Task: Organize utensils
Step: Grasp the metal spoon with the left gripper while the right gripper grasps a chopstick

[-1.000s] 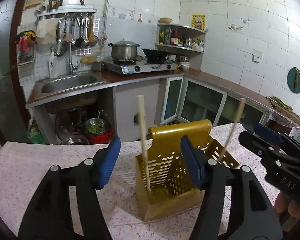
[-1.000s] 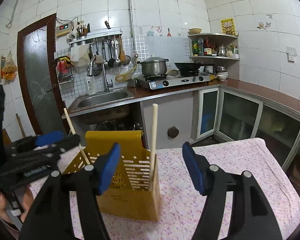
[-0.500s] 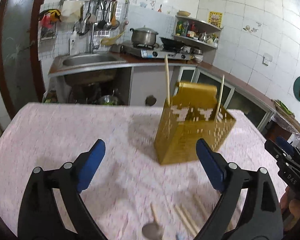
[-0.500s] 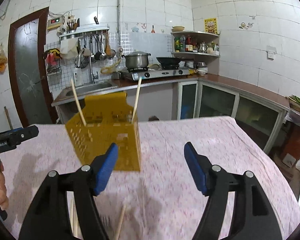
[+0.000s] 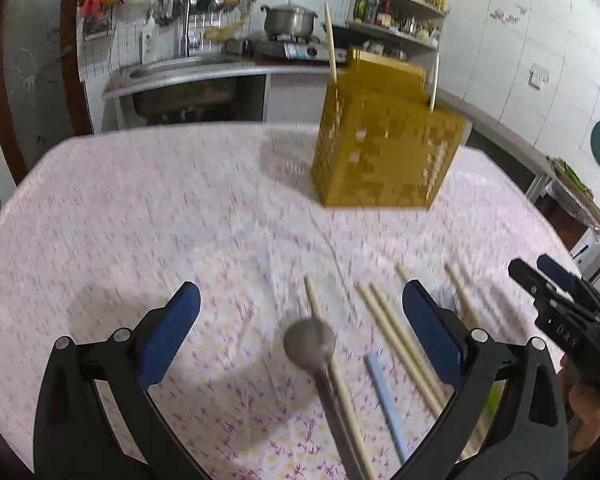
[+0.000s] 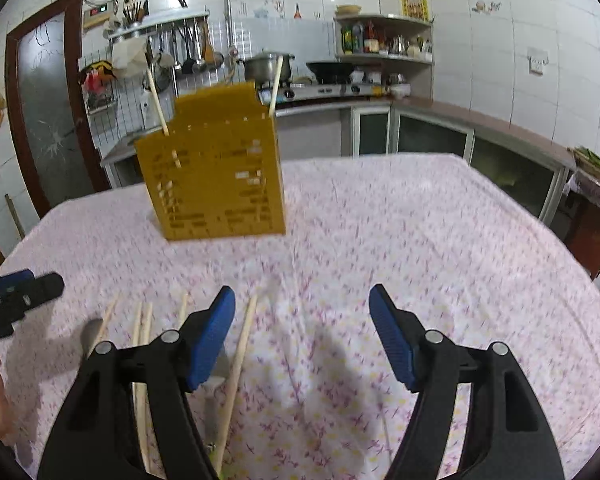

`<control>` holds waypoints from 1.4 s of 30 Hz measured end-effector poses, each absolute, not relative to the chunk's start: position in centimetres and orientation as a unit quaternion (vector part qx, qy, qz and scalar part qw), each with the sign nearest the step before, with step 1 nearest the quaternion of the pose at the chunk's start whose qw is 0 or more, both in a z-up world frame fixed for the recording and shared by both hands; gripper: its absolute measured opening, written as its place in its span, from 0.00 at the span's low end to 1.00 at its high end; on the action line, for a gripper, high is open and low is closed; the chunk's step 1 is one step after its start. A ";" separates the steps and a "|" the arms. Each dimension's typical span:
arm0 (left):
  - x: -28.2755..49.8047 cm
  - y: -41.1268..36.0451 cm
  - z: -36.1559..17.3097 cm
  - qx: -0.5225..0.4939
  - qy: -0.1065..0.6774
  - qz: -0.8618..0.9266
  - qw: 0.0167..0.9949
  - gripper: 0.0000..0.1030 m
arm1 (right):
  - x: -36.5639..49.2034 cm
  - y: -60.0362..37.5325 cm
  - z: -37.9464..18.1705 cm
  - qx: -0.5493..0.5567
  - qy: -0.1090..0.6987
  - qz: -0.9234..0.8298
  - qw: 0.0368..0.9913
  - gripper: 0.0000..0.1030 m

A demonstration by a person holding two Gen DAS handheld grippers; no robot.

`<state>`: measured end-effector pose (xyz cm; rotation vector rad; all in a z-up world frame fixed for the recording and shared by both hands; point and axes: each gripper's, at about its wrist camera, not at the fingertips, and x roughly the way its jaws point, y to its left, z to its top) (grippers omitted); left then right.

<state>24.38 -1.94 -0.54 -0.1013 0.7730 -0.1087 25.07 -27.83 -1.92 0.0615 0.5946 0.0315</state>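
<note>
Left wrist view: the task is judged barely begun. Two pale wooden chopsticks point(image 5: 331, 42) are seen standing in the mustard-yellow perforated plastic utensil holder point(image 5: 384, 148), which is set upright at the far side of the bench covered by a pink floral cloth point(image 5: 140, 220). On the cloth, near the camera, one grey metal spoon point(image 5: 310, 342) is laid with its bowl pointing away, one pale blue flat handle point(image 5: 384, 396) is seen beside it, and loose pale wooden chopsticks point(image 5: 396, 332) are spread out. About six of these can be made out, though blur and the tongs hide some, so the count is uncertain. The left tongs point(image 5: 300, 332) are shown with their jaws having just been opening; they are spread as wide as they go, hanging over the spoon and nearest chopstick, and nothing is gripped. The right tongs point(image 5: 540, 280) are glimpsed at the right edge.

Right wrist view: the same holder point(image 6: 216, 184) with its two sticks is seen across the bench. The right tongs point(image 6: 302, 336) are held partly open over bare cloth, with nothing between them; one loose chopstick point(image 6: 240, 356) lies just beside the left finger. About five loose sticks are counted here. All loose items are left to be moved.
</note>
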 end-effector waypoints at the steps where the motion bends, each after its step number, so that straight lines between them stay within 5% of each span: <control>1: 24.6 -2.0 -1.1 -0.049 0.384 -0.053 0.920 0.95 | 25.3 -27.7 -2.3 0.027 0.301 0.017 0.953 0.67; 7: 25.6 -2.2 -3.7 -0.039 0.434 -0.043 0.899 0.91 | 26.3 -26.3 -3.7 0.005 0.335 0.031 0.942 0.67; 10: 25.6 -2.4 -4.4 -0.038 0.448 -0.057 0.891 0.79 | 27.1 -25.6 -4.4 -0.010 0.357 0.028 0.934 0.66; 15: 25.6 -2.9 -4.9 -0.022 0.452 -0.070 0.889 0.64 | 28.0 -24.9 -5.3 -0.022 0.387 0.035 0.921 0.45; 19: 25.9 -2.7 -4.9 -0.017 0.451 -0.061 0.890 0.53 | 28.3 -24.6 -5.6 -0.025 0.396 0.044 0.917 0.40; 34: 26.5 -3.8 -5.2 0.017 0.447 -0.051 0.893 0.49 | 30.4 -23.6 -6.0 -0.036 0.428 0.041 0.902 0.39; 42: 26.3 -4.0 -5.2 0.016 0.434 -0.047 0.899 0.33 | 30.0 -23.7 -5.9 -0.027 0.407 0.044 0.912 0.11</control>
